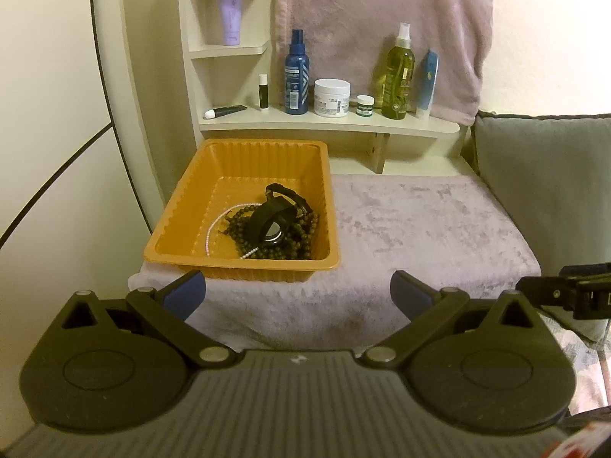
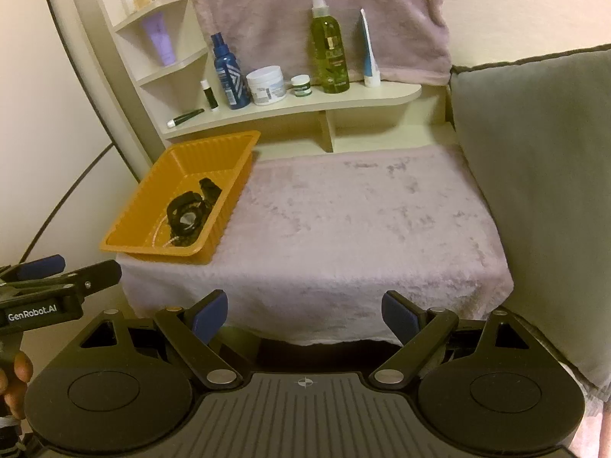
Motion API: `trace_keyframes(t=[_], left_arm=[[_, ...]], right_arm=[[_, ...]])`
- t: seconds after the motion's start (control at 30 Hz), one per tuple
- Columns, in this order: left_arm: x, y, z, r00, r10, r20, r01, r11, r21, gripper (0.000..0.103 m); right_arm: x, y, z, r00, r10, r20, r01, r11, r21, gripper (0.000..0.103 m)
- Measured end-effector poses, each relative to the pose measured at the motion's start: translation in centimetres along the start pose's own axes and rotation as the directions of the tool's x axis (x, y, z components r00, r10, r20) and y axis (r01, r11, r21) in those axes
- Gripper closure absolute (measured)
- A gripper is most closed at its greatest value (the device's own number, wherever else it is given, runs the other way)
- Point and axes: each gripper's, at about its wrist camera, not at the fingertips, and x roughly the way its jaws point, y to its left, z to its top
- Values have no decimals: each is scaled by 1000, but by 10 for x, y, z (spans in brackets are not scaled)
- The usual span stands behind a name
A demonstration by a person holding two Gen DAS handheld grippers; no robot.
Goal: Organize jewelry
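- We saw the left gripper [image 1: 298,294] with its jaws wide apart and nothing between them.
- The right gripper [image 2: 304,315] was also wide open and empty.
- The jewelry [image 1: 273,227], dark beads, a pearl string and a black watch, lay together inside the orange tray [image 1: 183,225] on the towel-covered table [image 1: 420,229].

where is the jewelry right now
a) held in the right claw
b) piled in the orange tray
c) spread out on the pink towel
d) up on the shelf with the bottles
b: the black watch, the dark bead strand and the thin pearl strand all lie heaped inside the orange tray, while the pink towel beside it is bare.
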Motion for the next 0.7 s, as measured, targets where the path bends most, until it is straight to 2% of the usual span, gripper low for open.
trace_keyframes(t=[0.7], left_arm=[[-1, 0, -1, 1000, 1, -2, -1, 1000, -1, 1]], right_arm=[[1, 3, -1, 1000, 3, 7, -3, 1000, -10, 16]])
